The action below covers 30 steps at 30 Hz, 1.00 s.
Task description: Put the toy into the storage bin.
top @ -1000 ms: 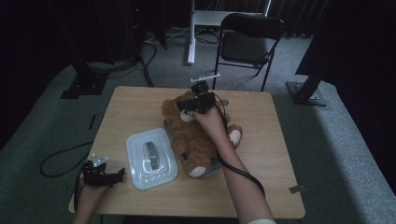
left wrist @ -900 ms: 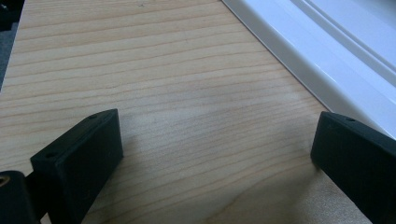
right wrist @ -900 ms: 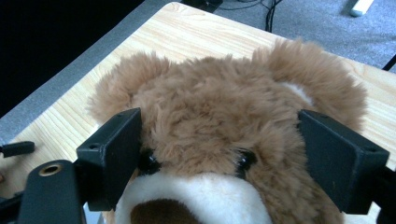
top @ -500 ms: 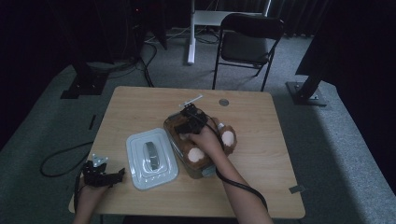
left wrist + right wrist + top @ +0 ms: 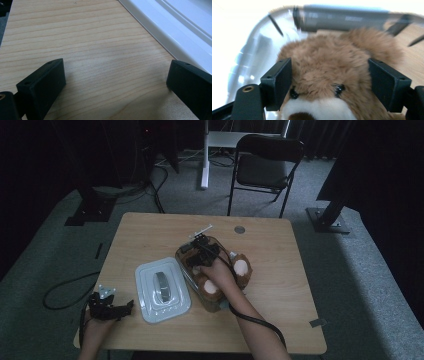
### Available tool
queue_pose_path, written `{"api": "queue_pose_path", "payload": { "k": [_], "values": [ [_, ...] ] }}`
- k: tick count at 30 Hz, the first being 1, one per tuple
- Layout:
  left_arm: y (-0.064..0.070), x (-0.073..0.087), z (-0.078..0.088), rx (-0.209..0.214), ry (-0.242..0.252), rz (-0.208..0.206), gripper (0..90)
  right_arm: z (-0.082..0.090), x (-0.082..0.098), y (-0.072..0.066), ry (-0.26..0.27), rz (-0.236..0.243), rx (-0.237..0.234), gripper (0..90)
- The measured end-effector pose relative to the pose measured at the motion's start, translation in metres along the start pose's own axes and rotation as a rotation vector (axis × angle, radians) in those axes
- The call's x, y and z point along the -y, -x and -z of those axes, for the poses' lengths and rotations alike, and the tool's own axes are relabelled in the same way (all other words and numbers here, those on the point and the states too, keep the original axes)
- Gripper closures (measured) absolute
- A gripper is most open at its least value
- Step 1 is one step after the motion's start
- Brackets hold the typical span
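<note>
I had lowered the brown plush teddy bear [image 5: 220, 280] into the clear plastic tub [image 5: 186, 265]; right gripper [image 5: 329, 82] fingers, just closing, clamped its head; left gripper [image 5: 115, 82] fingers stood apart.

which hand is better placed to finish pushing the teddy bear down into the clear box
Right. The right gripper already straddles the teddy bear's head inside the clear box. The left gripper rests open near the table's near-left corner, beside the white lid.
</note>
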<state>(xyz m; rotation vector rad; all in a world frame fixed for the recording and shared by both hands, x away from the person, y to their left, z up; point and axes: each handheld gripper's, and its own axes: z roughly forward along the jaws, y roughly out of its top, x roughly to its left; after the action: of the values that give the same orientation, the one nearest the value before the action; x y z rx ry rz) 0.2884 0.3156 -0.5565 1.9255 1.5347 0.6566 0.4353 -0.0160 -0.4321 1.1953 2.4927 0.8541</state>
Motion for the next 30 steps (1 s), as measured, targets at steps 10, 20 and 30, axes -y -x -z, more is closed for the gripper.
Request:
{"api": "queue_pose_path", "payload": {
  "k": [10,20,30],
  "values": [
    [0.0,0.0,0.0,-0.001,0.001,0.001,2.8,0.073,0.005,0.008,0.189,-0.028,-0.111,23.6],
    [0.0,0.0,0.0,-0.001,-0.001,0.0,2.8,0.119,0.033,0.03,0.257,-0.042,-0.103,25.1],
    [0.0,0.0,0.0,-0.001,-0.001,0.0,2.8,0.135,0.072,0.064,0.269,-0.099,-0.066,28.7]
  ]
}}
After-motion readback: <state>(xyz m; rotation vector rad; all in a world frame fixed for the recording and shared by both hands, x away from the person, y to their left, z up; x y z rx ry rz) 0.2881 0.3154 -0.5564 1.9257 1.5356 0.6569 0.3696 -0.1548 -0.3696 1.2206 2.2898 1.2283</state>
